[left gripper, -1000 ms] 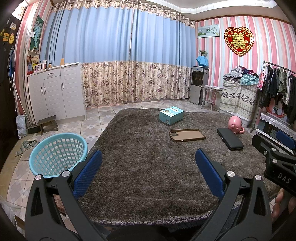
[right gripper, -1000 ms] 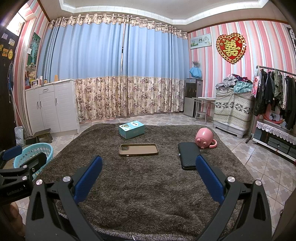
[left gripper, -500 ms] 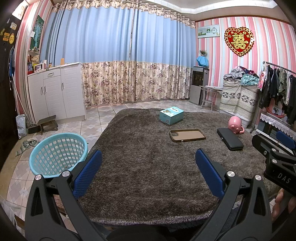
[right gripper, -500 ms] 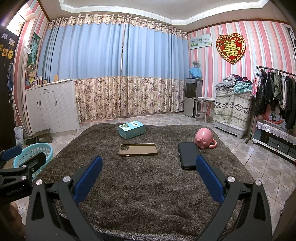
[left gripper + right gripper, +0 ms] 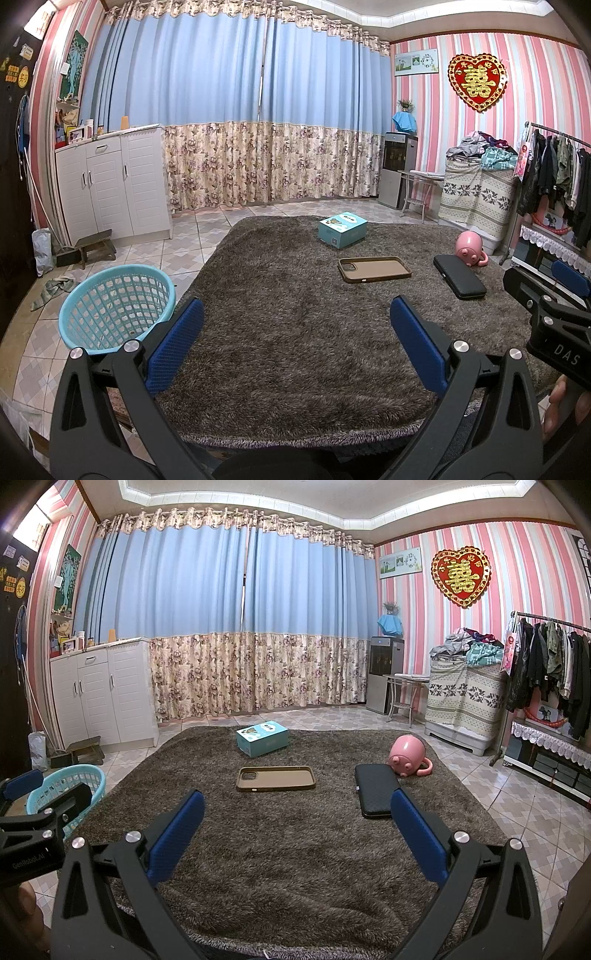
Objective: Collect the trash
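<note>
On a shaggy brown rug (image 5: pixel 288 332) (image 5: pixel 295 849) lie a teal box (image 5: pixel 342 229) (image 5: pixel 262 737), a brown phone case (image 5: pixel 373 269) (image 5: pixel 276 778), a black case (image 5: pixel 459 281) (image 5: pixel 376 790) and a pink pig-shaped cup (image 5: pixel 470 249) (image 5: pixel 407 755) on its side. A light blue mesh basket (image 5: pixel 114 306) (image 5: pixel 62 790) stands on the tiles left of the rug. My left gripper (image 5: pixel 295 343) is open and empty over the rug's near part. My right gripper (image 5: pixel 297 823) is open and empty; the black case lies just beyond its right finger.
White cabinets (image 5: pixel 110 192) and a small stool (image 5: pixel 96 245) stand at the left wall. A clothes rack (image 5: pixel 546 672), a covered stack (image 5: pixel 465 698) and a water dispenser (image 5: pixel 384 679) stand at the right. Curtains (image 5: pixel 240 635) cover the far wall.
</note>
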Demonstrator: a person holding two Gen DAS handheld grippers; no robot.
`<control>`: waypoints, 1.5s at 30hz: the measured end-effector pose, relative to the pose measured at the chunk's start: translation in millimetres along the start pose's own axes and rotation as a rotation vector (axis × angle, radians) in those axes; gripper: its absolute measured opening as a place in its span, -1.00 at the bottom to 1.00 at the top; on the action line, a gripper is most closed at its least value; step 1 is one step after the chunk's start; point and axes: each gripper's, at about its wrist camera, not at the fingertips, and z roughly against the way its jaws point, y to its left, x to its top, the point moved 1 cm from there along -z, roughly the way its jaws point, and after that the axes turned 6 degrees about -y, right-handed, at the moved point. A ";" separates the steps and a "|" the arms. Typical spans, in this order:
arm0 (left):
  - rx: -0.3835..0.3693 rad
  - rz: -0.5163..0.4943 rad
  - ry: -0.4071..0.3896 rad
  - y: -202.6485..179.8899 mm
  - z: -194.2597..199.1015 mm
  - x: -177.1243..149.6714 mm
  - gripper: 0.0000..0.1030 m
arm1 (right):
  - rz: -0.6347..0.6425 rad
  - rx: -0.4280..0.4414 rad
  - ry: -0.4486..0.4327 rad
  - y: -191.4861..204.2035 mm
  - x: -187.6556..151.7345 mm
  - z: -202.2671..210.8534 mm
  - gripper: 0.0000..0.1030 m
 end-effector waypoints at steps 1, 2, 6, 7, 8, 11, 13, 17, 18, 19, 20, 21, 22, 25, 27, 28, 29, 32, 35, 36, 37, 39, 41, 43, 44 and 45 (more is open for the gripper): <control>0.000 0.000 -0.001 0.1 0.0 0.0 0.90 | 0.001 0.000 0.000 -0.5 -0.7 0.1 0.92; 0.000 0.001 0.000 -0.2 -0.4 0.1 0.90 | 0.001 0.000 0.001 -0.5 -0.9 0.1 0.92; 0.001 -0.001 -0.002 0.1 -0.1 -0.2 0.90 | 0.001 0.000 0.000 0.0 -0.7 0.4 0.92; 0.000 0.000 -0.001 -0.2 -0.3 -0.1 0.90 | 0.001 -0.001 -0.002 0.3 -0.5 0.5 0.92; 0.000 0.000 -0.001 -0.1 -0.2 -0.2 0.90 | 0.001 -0.001 -0.001 -0.1 -1.1 0.4 0.92; 0.000 -0.001 -0.001 -0.4 -0.2 -0.1 0.90 | 0.001 -0.001 -0.002 0.2 -0.2 0.8 0.92; 0.000 -0.001 -0.001 -0.5 -0.3 -0.2 0.90 | 0.002 -0.002 -0.001 0.4 -0.2 0.4 0.92; 0.000 -0.001 -0.001 -0.4 0.2 1.1 0.90 | 0.002 -0.002 -0.002 0.3 0.5 0.9 0.91; 0.000 -0.001 -0.001 -0.3 0.2 1.1 0.90 | 0.002 -0.002 -0.001 0.2 0.4 0.9 0.92; 0.000 -0.001 -0.002 0.1 0.4 0.9 0.90 | 0.001 -0.002 -0.002 0.3 0.6 0.7 0.92; 0.001 -0.002 -0.002 -0.2 0.3 0.9 0.90 | 0.001 -0.003 -0.002 0.2 1.4 0.8 0.92; 0.000 -0.002 -0.001 -0.5 0.2 0.9 0.90 | 0.000 -0.002 -0.001 -0.1 1.2 0.7 0.92; 0.000 -0.003 -0.001 0.0 0.4 0.9 0.90 | -0.001 -0.002 0.001 0.2 2.1 1.0 0.92; 0.001 -0.002 -0.001 -0.4 0.2 0.8 0.90 | -0.003 -0.004 0.001 0.4 4.3 2.5 0.92; 0.001 -0.002 -0.001 -0.1 0.4 0.6 0.90 | -0.002 -0.004 0.001 0.0 3.8 2.8 0.92; 0.001 -0.002 -0.001 -0.5 0.3 0.6 0.90 | -0.003 -0.004 0.000 -0.2 3.9 2.6 0.92; 0.000 -0.003 -0.001 -0.3 0.5 0.6 0.90 | -0.005 -0.005 -0.001 -0.3 3.8 3.4 0.92; 0.001 -0.004 -0.002 -0.2 0.3 1.4 0.90 | -0.007 -0.008 -0.003 0.1 3.9 4.3 0.92; 0.001 -0.004 -0.002 0.4 0.0 2.1 0.90 | -0.008 -0.008 -0.003 0.2 3.6 4.1 0.92; 0.001 -0.004 -0.002 1.5 -0.2 2.3 0.90 | -0.007 -0.008 -0.002 0.6 4.1 3.2 0.92; 0.001 -0.004 -0.002 0.8 0.1 2.1 0.90 | -0.008 -0.008 -0.003 0.1 3.5 4.1 0.92; 0.001 -0.003 -0.002 1.4 0.0 2.1 0.90 | -0.008 -0.008 -0.003 0.1 3.4 4.1 0.92; 0.001 -0.005 -0.002 0.3 0.2 1.8 0.90 | -0.008 -0.009 -0.004 0.1 3.3 4.1 0.91; 0.001 -0.005 -0.002 0.6 0.4 1.7 0.90 | -0.008 -0.009 -0.004 -0.1 3.3 3.9 0.92; 0.000 -0.005 -0.003 1.2 0.5 2.0 0.90 | -0.008 -0.008 -0.004 -0.2 3.2 4.0 0.92; 0.000 -0.005 -0.003 0.4 0.4 1.7 0.90 | -0.008 -0.008 -0.004 -0.4 3.2 3.9 0.92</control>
